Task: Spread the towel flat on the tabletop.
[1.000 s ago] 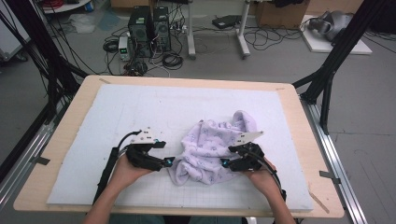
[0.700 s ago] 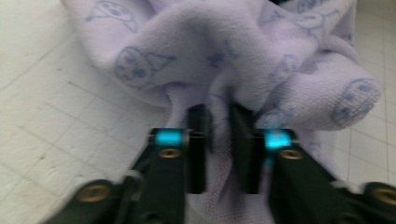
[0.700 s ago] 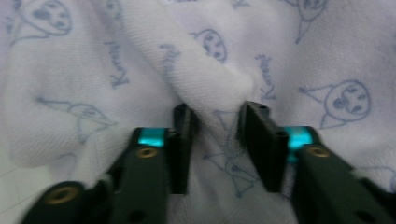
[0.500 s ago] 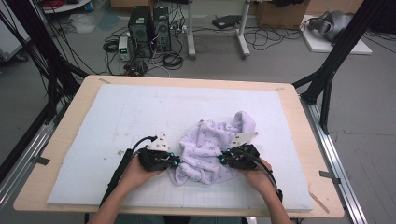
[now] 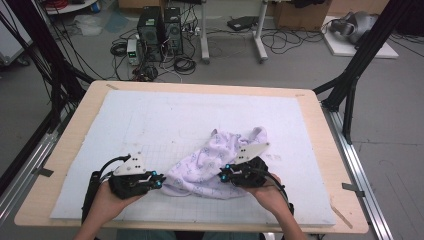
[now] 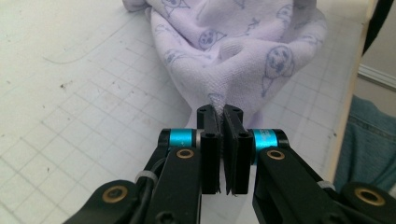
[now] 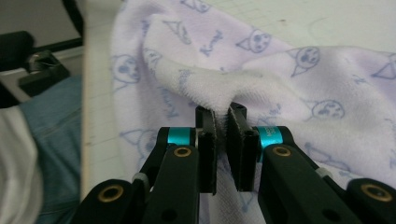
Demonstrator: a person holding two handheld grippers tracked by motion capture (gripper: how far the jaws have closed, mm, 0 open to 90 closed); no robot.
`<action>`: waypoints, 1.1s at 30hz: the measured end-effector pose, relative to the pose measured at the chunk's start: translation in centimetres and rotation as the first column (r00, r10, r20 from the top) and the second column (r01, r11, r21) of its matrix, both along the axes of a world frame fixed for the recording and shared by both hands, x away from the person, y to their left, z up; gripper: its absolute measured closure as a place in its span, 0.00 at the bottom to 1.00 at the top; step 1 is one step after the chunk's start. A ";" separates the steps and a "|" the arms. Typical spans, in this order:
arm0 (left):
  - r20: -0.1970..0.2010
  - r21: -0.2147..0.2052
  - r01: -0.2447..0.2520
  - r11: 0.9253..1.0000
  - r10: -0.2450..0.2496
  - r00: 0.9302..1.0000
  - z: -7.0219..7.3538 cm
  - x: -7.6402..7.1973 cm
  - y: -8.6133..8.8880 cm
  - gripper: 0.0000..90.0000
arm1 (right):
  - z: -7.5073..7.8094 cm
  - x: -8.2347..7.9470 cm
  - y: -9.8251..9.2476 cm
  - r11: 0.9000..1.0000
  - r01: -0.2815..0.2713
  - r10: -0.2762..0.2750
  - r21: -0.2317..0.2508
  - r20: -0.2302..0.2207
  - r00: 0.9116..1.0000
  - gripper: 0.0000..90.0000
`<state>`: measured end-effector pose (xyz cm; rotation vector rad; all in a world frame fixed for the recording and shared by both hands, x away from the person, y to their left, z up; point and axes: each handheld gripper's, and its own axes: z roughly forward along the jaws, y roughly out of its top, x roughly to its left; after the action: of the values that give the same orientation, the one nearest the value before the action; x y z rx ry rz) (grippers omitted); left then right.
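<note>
1. So the lilac towel [image 5: 212, 167] with the little cartoon-face print sits crumpled on the white gridded mat [image 5: 150, 120], toward the person's edge of the tabletop [image 5: 320, 115], roughly between the two hands.
2. Left tool [image 5: 159, 181] is at the towel's left end, and in its own view its jaws are pressed together on a small tip of the cloth, a corner by the look of it. The jaws have just been closing, with towel fabric between them.
3. Right tool [image 5: 224, 175] is at the towel's right side, near the person's edge. Same deal: jaws have just been closing and now pinch a thick fold of terry at the hem.
4. Progress-wise I'd say the grabbing part is done: both ends are caught.
5. What's left looks like basically everything else. The towel is still a bunched heap with a rumpled hump toward the far side, so spreading it flat on the mat, and any folding after that, hasn't happened yet.
</note>
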<state>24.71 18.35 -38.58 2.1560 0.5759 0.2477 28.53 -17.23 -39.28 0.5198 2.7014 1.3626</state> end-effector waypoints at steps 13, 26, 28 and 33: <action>-0.013 -0.068 0.036 0.997 -0.037 0.999 0.9 5.2 -3.2 0.60 | 1.8 1.5 -4.0 0.985 0.169 -0.166 -0.034 0.079 0.983 0.53; -0.153 0.089 0.060 0.994 -0.046 0.987 -4.5 10.4 -8.8 0.66 | -3.5 2.9 -4.8 0.949 0.278 -0.277 -0.147 0.023 0.961 0.60; -0.155 0.113 0.064 0.992 -0.046 0.987 -4.8 10.4 -9.0 0.80 | -3.6 3.0 -4.8 0.954 0.266 -0.266 -0.142 0.018 0.964 0.70; -0.108 0.130 0.019 0.991 -0.004 0.994 -4.4 10.0 -8.4 0.93 | -3.2 3.2 -4.5 0.961 0.228 -0.226 -0.154 0.027 0.974 0.85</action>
<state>34.68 9.99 -42.97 2.3097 0.6233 0.1674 31.72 -21.76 -42.50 0.7776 2.6141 1.0826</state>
